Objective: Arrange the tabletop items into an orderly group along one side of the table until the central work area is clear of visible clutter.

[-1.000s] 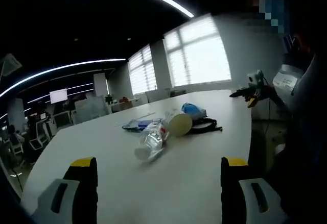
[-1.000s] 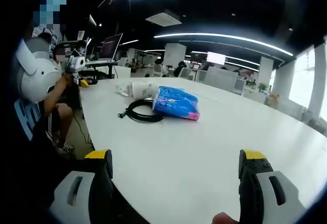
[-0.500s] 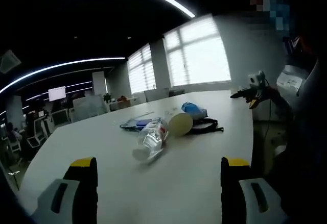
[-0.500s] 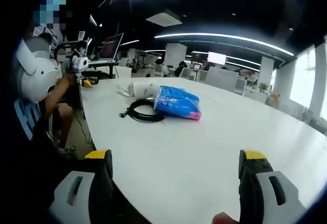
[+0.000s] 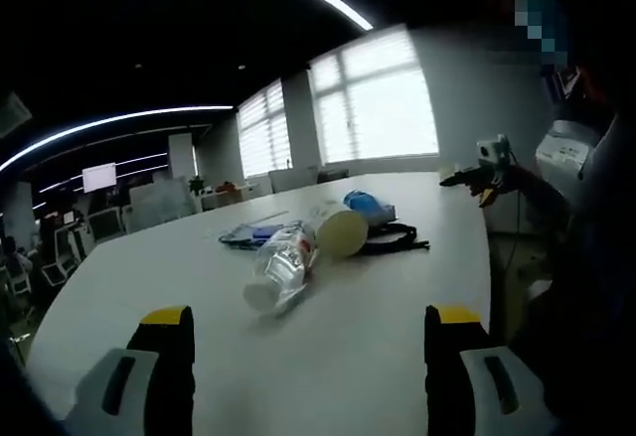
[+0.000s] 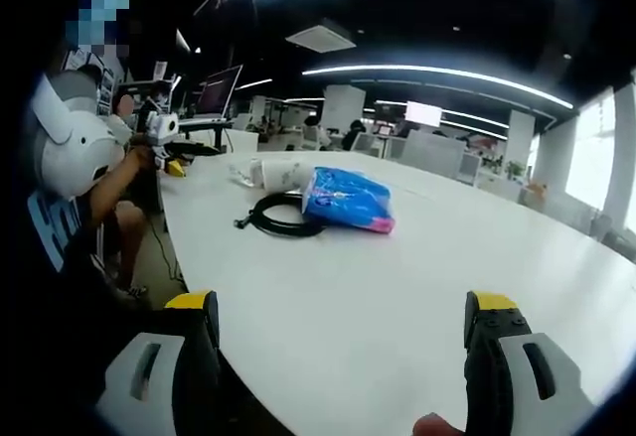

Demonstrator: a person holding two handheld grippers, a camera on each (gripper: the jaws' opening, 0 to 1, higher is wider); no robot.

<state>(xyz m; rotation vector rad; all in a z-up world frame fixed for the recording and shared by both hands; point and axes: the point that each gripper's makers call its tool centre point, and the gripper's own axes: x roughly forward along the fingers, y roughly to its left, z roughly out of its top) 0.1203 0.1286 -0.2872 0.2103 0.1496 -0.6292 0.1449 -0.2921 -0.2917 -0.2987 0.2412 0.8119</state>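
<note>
Both tongs, left gripper (image 5: 308, 357) and right gripper (image 6: 343, 352), gape empty; bottle (image 5: 279, 266), cup (image 5: 339, 229), cable (image 6: 275, 215), blue pack (image 6: 348, 199) mid-frame on table (image 6: 397, 297).

On the table (image 5: 397, 307) lay one clear bottle (image 5: 279, 265), one paper cup (image 5: 339, 229), one coiled black cable (image 6: 279, 216) and one blue packet (image 6: 347, 199). A flat blue item (image 5: 250, 236) lay behind the bottle; what it was could not be told. Two grippers, left (image 5: 303, 371) and right (image 6: 342, 357), were in view, each with two jaws.

Left hand-held gripper (image 5: 308, 376), right hand-held gripper (image 6: 340, 362): jaws wide apart, empty.
</note>
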